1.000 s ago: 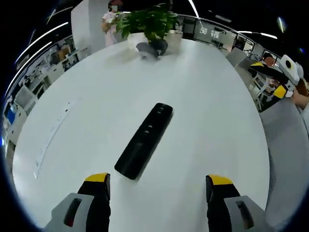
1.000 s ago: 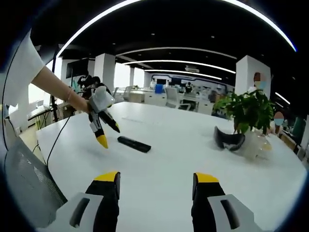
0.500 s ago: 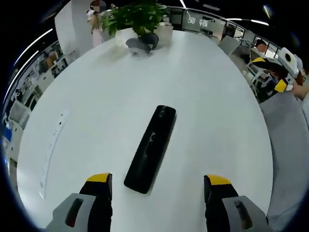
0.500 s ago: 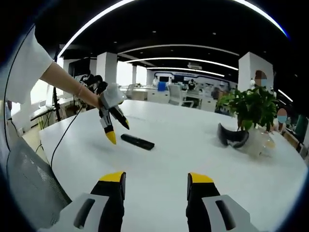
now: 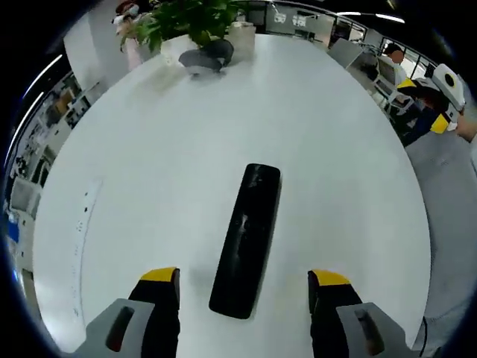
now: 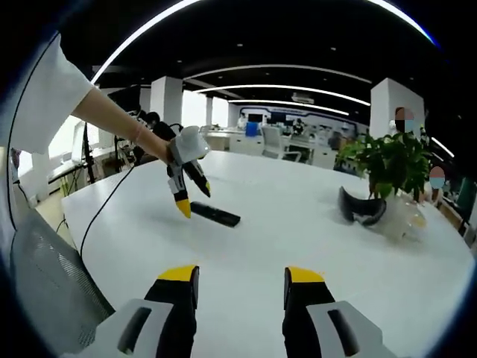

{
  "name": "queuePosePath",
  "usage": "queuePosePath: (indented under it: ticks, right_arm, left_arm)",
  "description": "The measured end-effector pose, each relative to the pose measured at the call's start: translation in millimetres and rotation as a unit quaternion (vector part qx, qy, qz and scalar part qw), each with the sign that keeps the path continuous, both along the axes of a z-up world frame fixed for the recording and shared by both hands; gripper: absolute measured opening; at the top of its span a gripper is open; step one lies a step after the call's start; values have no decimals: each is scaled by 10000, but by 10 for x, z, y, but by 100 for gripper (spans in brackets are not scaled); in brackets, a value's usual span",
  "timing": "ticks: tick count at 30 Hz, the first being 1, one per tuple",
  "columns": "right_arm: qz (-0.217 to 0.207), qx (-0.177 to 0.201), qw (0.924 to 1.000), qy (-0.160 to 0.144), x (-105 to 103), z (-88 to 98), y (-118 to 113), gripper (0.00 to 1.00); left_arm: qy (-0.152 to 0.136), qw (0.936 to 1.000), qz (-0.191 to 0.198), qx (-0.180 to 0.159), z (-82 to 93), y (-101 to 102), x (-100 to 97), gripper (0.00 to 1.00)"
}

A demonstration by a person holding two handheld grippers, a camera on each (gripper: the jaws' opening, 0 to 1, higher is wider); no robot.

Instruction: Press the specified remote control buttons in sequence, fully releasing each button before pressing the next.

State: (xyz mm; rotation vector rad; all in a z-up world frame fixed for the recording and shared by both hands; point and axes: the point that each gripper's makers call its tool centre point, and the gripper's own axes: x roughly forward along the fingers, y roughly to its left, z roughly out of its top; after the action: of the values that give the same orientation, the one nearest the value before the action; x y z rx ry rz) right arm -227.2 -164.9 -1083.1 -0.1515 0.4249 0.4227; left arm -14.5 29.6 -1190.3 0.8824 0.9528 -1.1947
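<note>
A long black remote control lies on the white table, pointing away between the open jaws of my left gripper, which hovers over its near end. In the right gripper view the same remote is seen from the side, with the left gripper held by a person's hand just above it, its yellow tips pointing down and apart. My right gripper is open and empty, low over the table well short of the remote. In the left gripper view the right gripper shows at the far right table edge.
A potted green plant and a dark curved headset-like object stand at the far end of the table. A black cable trails over the table's left side. A grey mesh chair is near left. Office desks fill the background.
My left gripper has moved forward over the remote, so its near end now lies between the jaws. The right gripper's jaws have narrowed slightly and stay open.
</note>
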Motion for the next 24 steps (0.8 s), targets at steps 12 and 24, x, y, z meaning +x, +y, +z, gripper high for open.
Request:
queuePosePath:
  ticks: [12,24]
  right_arm:
    - [-39,119,9999,5,0,8,-13,41]
    - [30,127,9999,23,4,0,17,39]
  left_arm:
    - [341,9967,-645,366,-57,-93,-82,46]
    - [220,9947,-924,393,-67,-138,-135,24]
